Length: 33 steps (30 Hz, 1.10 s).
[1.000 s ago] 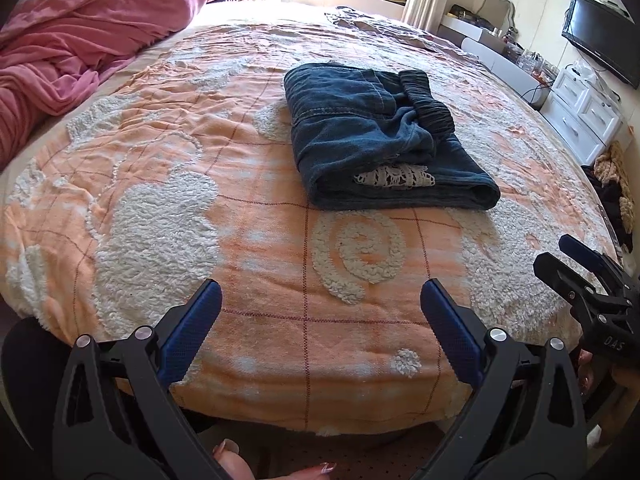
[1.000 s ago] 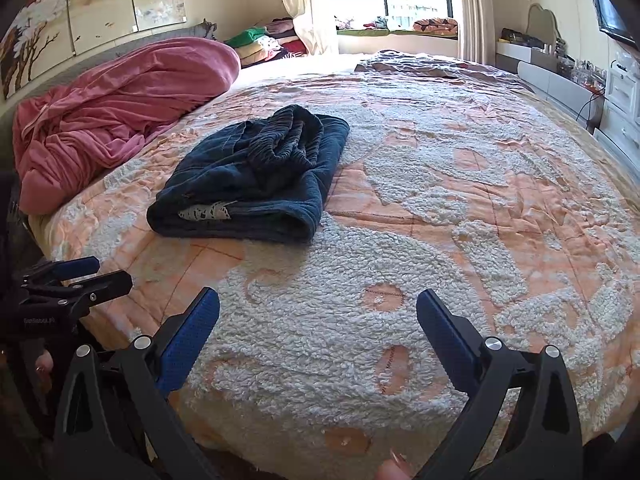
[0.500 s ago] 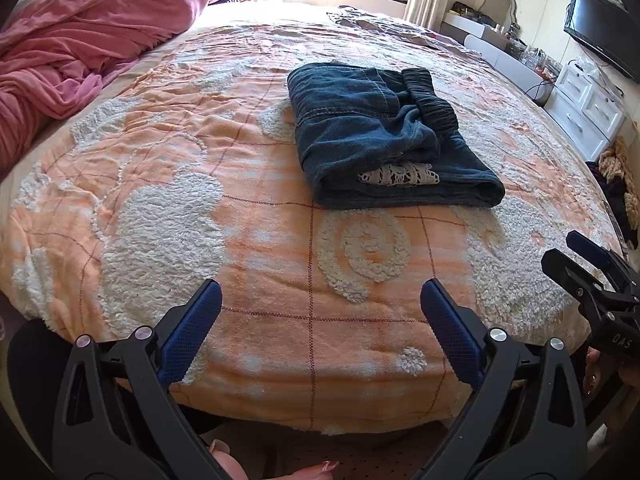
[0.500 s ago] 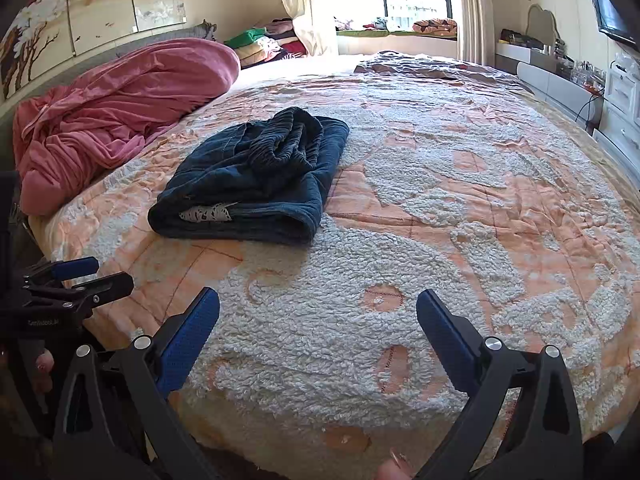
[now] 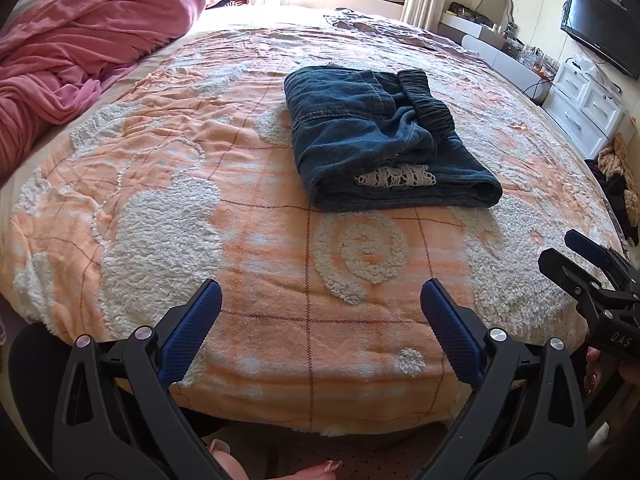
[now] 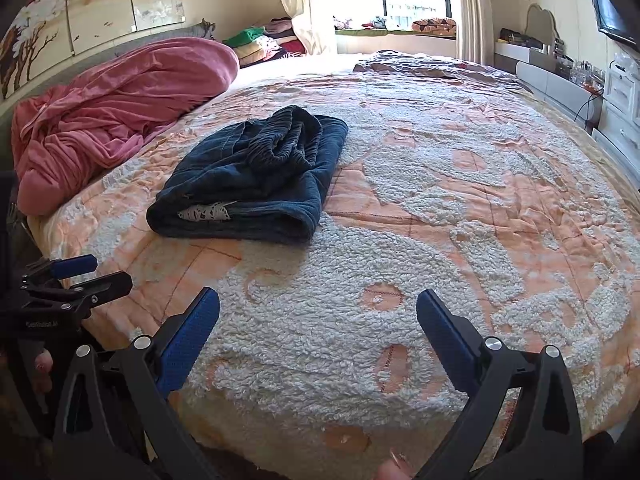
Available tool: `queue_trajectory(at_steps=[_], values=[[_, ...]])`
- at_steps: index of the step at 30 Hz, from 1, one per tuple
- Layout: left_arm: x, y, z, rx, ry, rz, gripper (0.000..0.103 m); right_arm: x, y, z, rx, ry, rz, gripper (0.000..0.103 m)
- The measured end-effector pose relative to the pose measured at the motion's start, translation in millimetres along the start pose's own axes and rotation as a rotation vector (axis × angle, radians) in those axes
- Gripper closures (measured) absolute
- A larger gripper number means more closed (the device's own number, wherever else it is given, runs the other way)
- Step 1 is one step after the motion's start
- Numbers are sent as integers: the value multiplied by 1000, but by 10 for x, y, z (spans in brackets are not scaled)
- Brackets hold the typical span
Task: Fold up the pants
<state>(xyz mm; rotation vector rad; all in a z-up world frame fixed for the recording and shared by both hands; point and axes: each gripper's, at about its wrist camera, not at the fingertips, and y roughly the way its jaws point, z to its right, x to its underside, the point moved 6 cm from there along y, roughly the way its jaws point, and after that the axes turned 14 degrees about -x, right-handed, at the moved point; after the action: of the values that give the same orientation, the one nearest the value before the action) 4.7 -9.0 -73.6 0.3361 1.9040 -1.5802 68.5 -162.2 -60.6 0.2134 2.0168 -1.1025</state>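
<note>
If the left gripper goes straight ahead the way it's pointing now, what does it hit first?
Most likely the orange bedspread: the open left gripper sits near the bed's edge, aimed slightly down across it. If it clears the cover, the folded pants lie next, a little right of centre. Depth is hard to judge.

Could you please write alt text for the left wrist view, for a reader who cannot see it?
Folded dark blue pants, a strip of white lace showing at the near fold, lie on an orange-and-white bedspread. The left tongs are open and empty at the bed's near edge, with the right tongs at far right. A pink blanket is heaped at upper left.
</note>
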Motion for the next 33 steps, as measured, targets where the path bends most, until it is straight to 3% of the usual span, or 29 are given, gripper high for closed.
queue_trajectory(at_steps=[25, 31, 33], values=[[-10, 21, 7, 13, -6, -23, 9, 22, 39, 34, 5, 6, -11, 5], [-415, -19, -408, -6, -119, 67, 9, -42, -13, 320, 58, 49, -6, 5], [-659, 45, -651, -63, -151, 106, 9, -91, -77, 523, 101, 81, 5, 5]])
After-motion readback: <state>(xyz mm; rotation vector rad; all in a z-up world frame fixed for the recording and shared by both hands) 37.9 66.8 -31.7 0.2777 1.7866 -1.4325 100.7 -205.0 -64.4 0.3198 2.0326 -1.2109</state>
